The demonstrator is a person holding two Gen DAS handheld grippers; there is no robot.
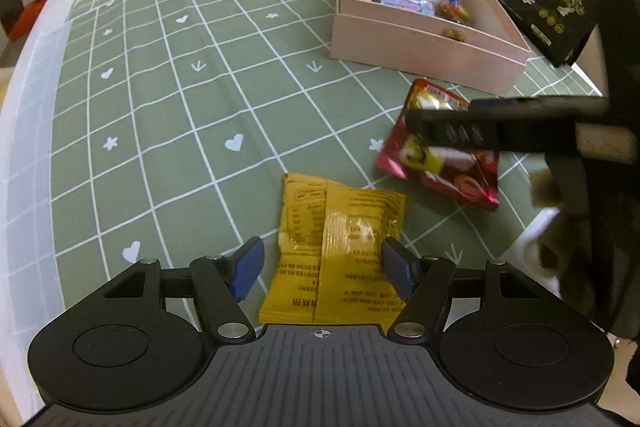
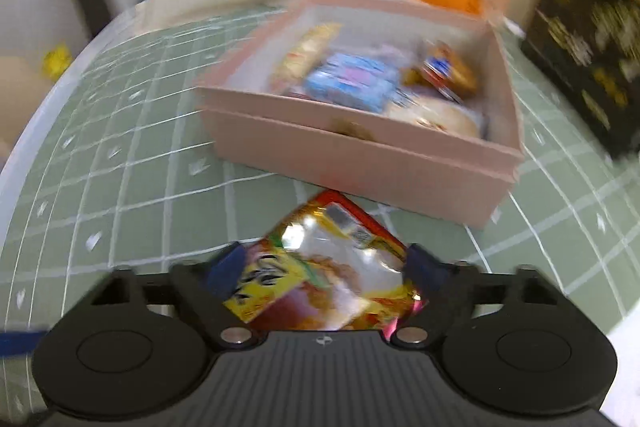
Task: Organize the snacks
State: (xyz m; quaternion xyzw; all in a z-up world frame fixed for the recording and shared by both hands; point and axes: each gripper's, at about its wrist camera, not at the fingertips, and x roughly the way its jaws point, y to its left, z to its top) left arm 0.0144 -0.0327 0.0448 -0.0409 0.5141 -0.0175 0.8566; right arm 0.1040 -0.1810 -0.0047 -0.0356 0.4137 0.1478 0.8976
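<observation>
- Your left gripper [image 1: 322, 269]: jaws spread wide, the blue pads [image 1: 248, 269] standing off either side of the yellow snack packet [image 1: 336, 255]. Neither pad touches it; the packet lies flat on the green checked tablecloth [image 1: 160, 99].
- Your right gripper [image 2: 326, 269]: pads pressed against both edges of the red foil snack packet [image 2: 328, 267], clamping it. Whether it is lifted, you cannot tell from this blurred view.
- Ahead of the right gripper, just beyond the red packet: the open pink box [image 2: 360, 163], with wrapped snacks inside.
</observation>
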